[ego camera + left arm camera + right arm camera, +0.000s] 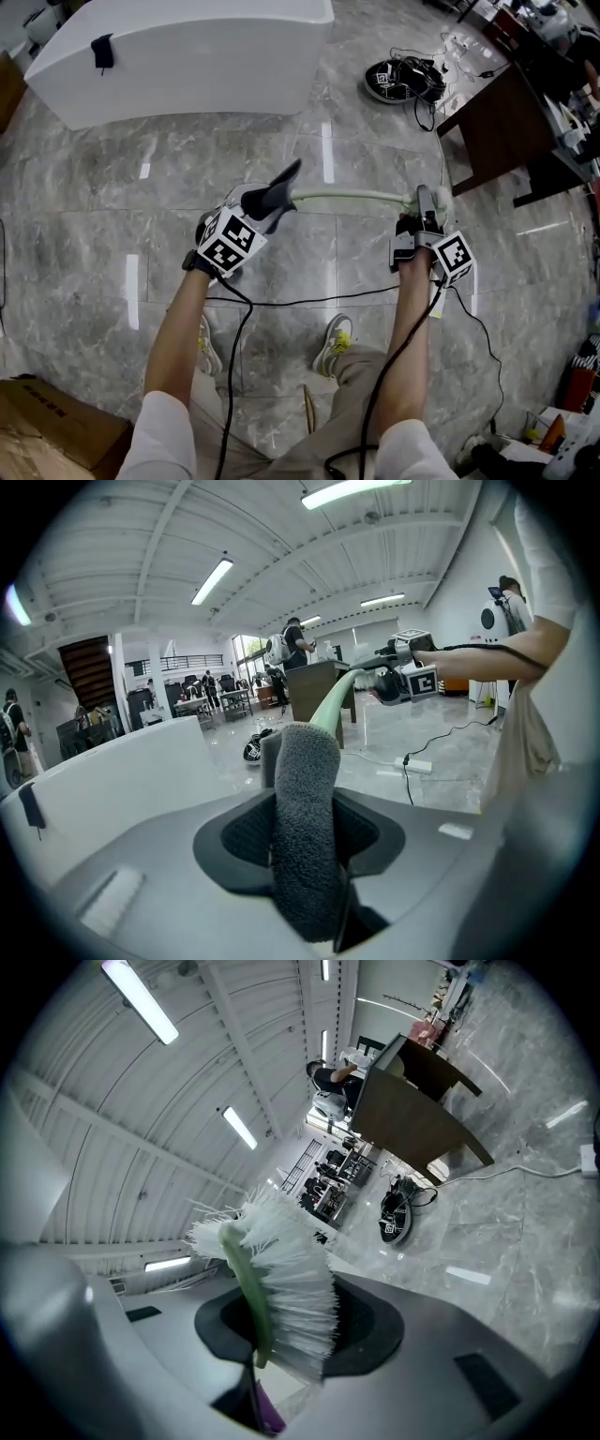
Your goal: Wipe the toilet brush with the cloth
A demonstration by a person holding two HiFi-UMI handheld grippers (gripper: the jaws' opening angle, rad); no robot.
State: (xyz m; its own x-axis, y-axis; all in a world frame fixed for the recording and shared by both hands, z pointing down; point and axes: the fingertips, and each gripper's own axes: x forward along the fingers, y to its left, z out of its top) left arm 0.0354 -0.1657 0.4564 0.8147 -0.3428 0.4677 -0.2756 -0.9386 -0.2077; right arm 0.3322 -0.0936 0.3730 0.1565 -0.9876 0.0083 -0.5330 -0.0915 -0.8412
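- The left gripper (262, 208) shows at the left of the head view, its marker cube turned up toward the camera and its jaws pointing slightly down across the floor
- Its jaws are closed on a dark grey cloth (305, 846); in the left gripper view the cloth fills the whole gap between them (the pads sink into the pile on both sides)
- The toilet brush (349, 197) is off the floor and lies about level between the two grippers; its pale green handle comes out from behind the cloth and runs across to the right gripper (425, 214)
- The right gripper's jaws are clamped on the head end of the brush; in the right gripper view the white bristles (298, 1288) and the green stem sit between them, with the bristles fanning out to one side
- In the left gripper view the right gripper is at the far end of the handle, held out on a bare forearm
- Below is a grey marble floor (103, 187), and the person's right shoe (335, 343) stands under the brush
- A long white counter (178, 52) lies beyond the grippers at the top of the head view
- A dark wooden desk (492, 131) is at the upper right, with a tangle of black cables (405, 79) on the floor beside it
- A cardboard box (52, 427) sits at the lower left
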